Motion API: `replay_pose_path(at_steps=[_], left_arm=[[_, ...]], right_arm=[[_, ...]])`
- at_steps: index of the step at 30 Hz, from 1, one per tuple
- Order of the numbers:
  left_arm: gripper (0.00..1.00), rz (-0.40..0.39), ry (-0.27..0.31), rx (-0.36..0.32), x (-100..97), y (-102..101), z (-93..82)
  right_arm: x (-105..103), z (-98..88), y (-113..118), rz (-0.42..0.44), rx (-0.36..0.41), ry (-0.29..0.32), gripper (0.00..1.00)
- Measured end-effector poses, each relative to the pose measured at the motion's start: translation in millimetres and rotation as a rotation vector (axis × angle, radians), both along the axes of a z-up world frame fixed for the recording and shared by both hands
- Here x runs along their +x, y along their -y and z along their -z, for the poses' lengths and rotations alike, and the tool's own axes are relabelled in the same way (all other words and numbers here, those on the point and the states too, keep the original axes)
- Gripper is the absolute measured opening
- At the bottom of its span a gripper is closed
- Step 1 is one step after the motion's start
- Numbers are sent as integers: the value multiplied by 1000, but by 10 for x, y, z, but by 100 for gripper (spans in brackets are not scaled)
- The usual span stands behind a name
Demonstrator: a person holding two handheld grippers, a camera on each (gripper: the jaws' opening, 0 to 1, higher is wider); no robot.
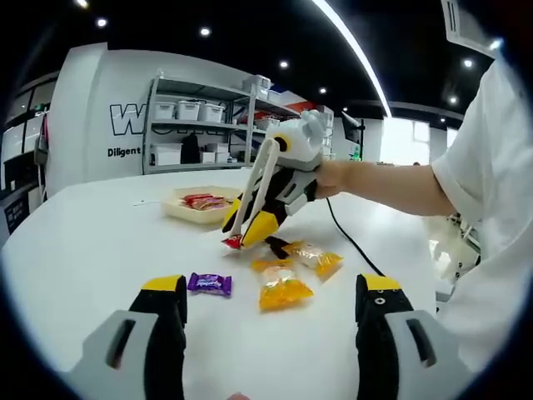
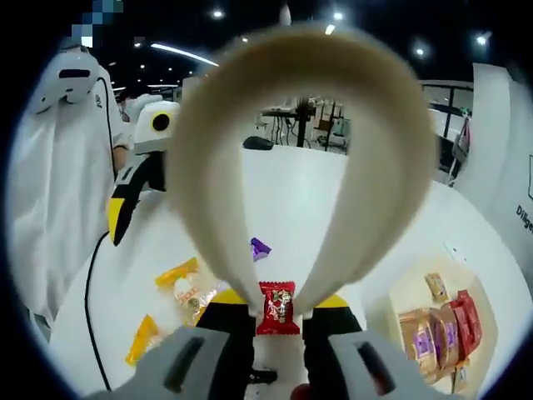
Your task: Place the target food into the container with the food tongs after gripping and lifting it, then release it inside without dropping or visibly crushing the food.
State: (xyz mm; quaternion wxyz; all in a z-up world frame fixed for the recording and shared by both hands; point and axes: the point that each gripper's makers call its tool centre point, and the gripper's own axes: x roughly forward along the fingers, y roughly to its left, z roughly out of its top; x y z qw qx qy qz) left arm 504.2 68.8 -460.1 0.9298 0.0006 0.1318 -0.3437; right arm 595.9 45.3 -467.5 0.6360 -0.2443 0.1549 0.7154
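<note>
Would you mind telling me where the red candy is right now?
The red candy is pinched between the tips of the food tongs held in the right gripper, lifted above the white table, between the yellow snack packets and the tray.

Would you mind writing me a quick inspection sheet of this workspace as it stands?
Surface: white table, bare around the snacks.
Job's things: tongs pinch a red candy above the table; tray beside it already holds red packets.
Clutter: purple candy and two orange packets lie loose.
Grippers: right tool shut on the tongs' arms; left tool open, holding nothing.
Cables: black cable trails from the right tool across the table.
Surroundings: shelves with white bins by a lettered wall; a person in white.
</note>
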Motion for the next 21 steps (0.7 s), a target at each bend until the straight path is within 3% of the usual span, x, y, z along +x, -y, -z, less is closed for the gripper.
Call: replay_pose_path(at_steps=[13, 21], left_arm=[[82, 0, 9, -5, -4, -3, -34], [83, -5, 14, -7, -4, -26, -52]], right_arm=[[194, -424, -13, 43, 31, 26, 16], [447, -530, -45, 74, 38, 42, 15]])
